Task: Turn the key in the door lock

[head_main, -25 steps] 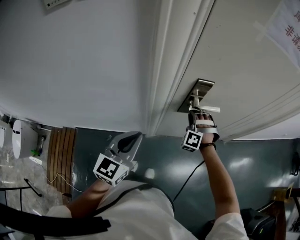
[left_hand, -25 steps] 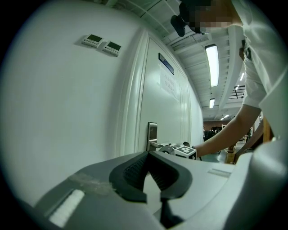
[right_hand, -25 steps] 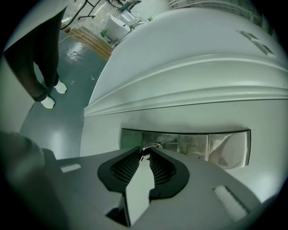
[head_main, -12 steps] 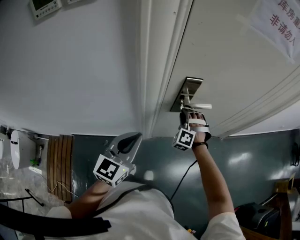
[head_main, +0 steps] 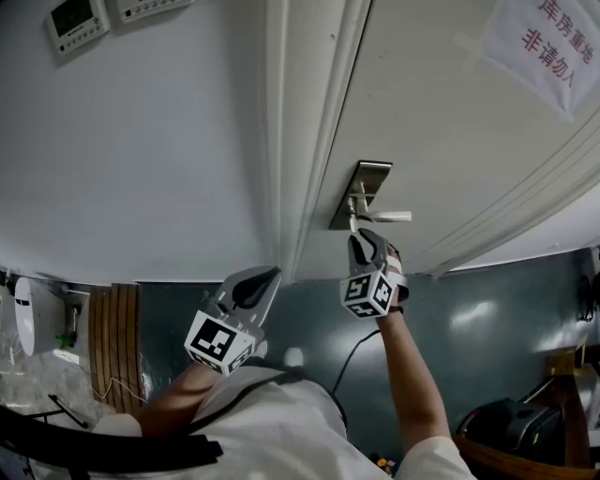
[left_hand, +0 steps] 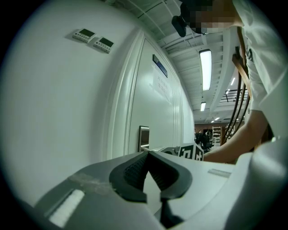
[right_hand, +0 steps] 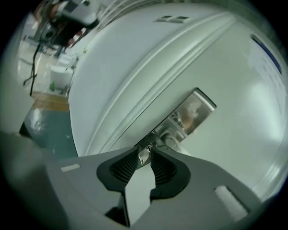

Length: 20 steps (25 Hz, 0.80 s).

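A steel lock plate (head_main: pixel 362 190) with a lever handle (head_main: pixel 389 217) sits on the white door (head_main: pixel 450 141). My right gripper (head_main: pixel 356 236) is held up to the plate just under the handle. In the right gripper view a small silver key (right_hand: pixel 143 156) stands out of the lock plate (right_hand: pixel 195 110) between the fingertips of that gripper (right_hand: pixel 144 152). Its jaws are opening, and the key is still in the narrow gap. My left gripper (head_main: pixel 269 275) hangs lower left, away from the door frame. Its jaws (left_hand: pixel 147 152) are shut on nothing.
The door frame (head_main: pixel 300 141) runs beside the lock, with white wall (head_main: pixel 141 141) to its left carrying two small control panels (head_main: pixel 75 19). A paper notice (head_main: pixel 539 42) is stuck on the door. A wooden slatted piece (head_main: pixel 117 328) and a cable (head_main: pixel 352 361) lie on the green floor.
My right gripper has rolled about its own axis at the lock, so its marker cube now shows another face. The left gripper has barely shifted.
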Motion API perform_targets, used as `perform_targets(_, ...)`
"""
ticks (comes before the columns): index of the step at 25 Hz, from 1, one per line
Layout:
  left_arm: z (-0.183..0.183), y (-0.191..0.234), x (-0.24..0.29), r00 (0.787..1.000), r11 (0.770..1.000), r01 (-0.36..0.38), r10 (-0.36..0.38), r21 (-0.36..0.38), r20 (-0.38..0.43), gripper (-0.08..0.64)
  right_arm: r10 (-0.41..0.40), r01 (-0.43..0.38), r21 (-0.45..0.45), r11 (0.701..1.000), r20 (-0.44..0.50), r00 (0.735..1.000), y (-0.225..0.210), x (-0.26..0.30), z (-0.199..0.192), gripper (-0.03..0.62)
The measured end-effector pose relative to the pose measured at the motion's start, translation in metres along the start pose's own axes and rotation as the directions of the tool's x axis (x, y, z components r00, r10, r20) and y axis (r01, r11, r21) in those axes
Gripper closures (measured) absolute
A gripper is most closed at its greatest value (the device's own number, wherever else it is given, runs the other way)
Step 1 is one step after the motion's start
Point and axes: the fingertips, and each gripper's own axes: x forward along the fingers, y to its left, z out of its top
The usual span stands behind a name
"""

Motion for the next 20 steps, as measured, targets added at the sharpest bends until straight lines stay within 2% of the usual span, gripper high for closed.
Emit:
perform_targets(2,0.002,0.001,0.002,1.0,1.0,0.007,-0.007,0.001,0.004,0.557,-0.002,-0.006,0.184,0.983,0.043,0.999,-0.005,-0.013,0.005,0.523)
perform_targets(4,0.003,0.002,0.005,1.0,1.0,0.015,-0.015,0.004,0.008,0.557,-0.001,-0.029,0.34,0.94,0.089,0.996,-0.007,-0.026,0.012,0.532)
perform_targets(8,0.003,0.006,0.009,1.0,1.0,0.025,-0.025,0.0,0.011,0.557,-0.008,-0.08,0.534,0.841,0.161,0.987,0.002,-0.053,0.024,0.551)
perform_targets(11,0.004,0.01,0.011,1.0,1.0,0.026,-0.026,-0.009,0.015,0.557,-0.043,-0.098,0.613,0.784,0.212,0.976,0.006,-0.071,0.037,0.565)
perform_targets(13,0.004,0.011,0.014,0.999,0.999,0.033,-0.033,-0.01,0.019,0.557,-0.06,-0.114,0.639,0.761,0.244,0.968,0.008,-0.082,0.047,0.575)
perform_targets(17,0.007,0.011,0.019,0.998,0.999,0.049,-0.049,-0.012,0.027,0.557,-0.085,-0.132,0.647,0.751,0.294,0.952,0.007,-0.105,0.073,0.583)
perform_targets(20,0.012,0.01,0.02,0.997,0.998,0.059,-0.059,-0.012,0.039,0.557,-0.1,-0.159,0.663,0.731,0.334,0.937,0.007,-0.121,0.092,0.583)
